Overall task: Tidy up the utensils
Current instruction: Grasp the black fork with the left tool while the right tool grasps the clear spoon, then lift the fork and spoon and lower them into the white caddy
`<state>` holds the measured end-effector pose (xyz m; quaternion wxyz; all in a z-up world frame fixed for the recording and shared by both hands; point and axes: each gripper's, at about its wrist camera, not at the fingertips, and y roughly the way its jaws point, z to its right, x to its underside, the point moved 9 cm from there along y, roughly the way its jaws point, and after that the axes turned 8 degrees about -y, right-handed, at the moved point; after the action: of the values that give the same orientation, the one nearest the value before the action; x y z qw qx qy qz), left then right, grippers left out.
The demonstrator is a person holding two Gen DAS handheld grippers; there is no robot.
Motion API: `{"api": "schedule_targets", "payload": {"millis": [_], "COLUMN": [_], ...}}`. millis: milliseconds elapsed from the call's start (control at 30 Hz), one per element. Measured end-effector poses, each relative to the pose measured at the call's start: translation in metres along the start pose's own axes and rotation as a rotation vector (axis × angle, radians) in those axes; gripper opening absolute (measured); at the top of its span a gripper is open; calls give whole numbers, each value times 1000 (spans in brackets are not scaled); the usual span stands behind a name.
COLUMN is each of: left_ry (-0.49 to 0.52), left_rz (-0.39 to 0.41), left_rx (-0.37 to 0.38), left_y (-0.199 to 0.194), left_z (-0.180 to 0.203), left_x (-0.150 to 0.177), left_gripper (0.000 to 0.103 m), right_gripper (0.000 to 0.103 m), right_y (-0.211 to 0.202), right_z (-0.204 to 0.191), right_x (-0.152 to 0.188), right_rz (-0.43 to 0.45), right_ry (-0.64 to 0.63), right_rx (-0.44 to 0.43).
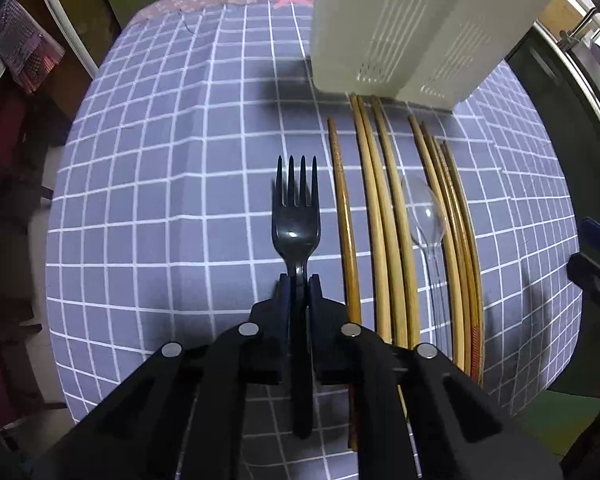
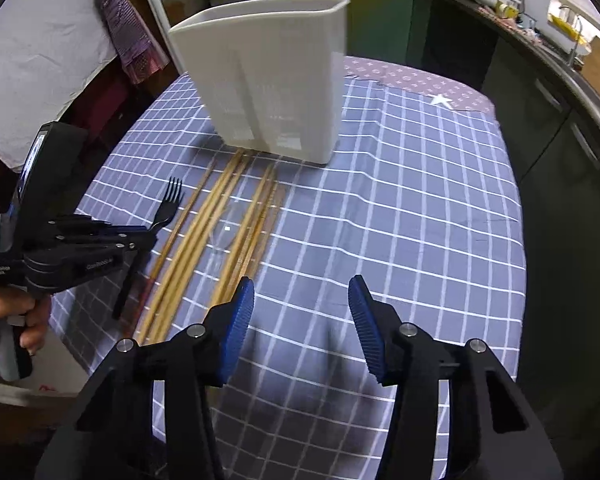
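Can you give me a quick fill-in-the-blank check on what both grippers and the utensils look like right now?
1. The left gripper is shut on the black ____.
2. The right gripper holds ____ between its blue pads.
3. The clear spoon lies among the wooden ____.
4. The white utensil holder stands at the far ends of the ____.

Missing words: fork; nothing; chopsticks; chopsticks

From my feed: a table under a grey-blue checked cloth (image 2: 420, 208) with white lines, and a pinkish patterned cloth (image 2: 420, 76) at its far edge. Dark green cabinets (image 2: 540, 128) run along the right and back, with a cluttered counter (image 2: 512, 12) on top. On the left a purple checked garment (image 2: 120, 20) hangs beside a white sheet (image 2: 40, 60). I see bright light at the upper right. The floor is mostly dark, hard to read.
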<state>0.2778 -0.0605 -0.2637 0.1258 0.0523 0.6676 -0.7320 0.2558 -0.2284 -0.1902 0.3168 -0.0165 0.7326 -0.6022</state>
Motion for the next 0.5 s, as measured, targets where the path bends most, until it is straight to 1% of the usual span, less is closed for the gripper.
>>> {"api": "schedule_targets", "payload": {"millis": [100,167,200,267,367,500], "left_ry": [-6,-1,4,13,20,22], "left_rz": [49,97,115,151,175,172], "left_rx": [6,1,0,-4,2,19], "left_y": [-15,-28,-33,-44,-52,-51], "left_z": [-8,-13,-14,-18,-23,-28], "left_x": [-5,-7,-8,-8,-7,-3], "left_gripper": [9,9,9,9,9,9], "right_gripper": [39,30,28,21,20,19], "right_y": [14,25,32,45,63,78], "right_z": [-18,-29,-37,-48,-58,-62], "right_x": [-9,-11,-13,-15,-17,-15], "right_rz": [-52,-86,-107,-144,-195,-242], "right_ry": [-16,-30,-34,-38,-41,-20], "right_rx": [-42,-58,-74,-90,-76,-76]}}
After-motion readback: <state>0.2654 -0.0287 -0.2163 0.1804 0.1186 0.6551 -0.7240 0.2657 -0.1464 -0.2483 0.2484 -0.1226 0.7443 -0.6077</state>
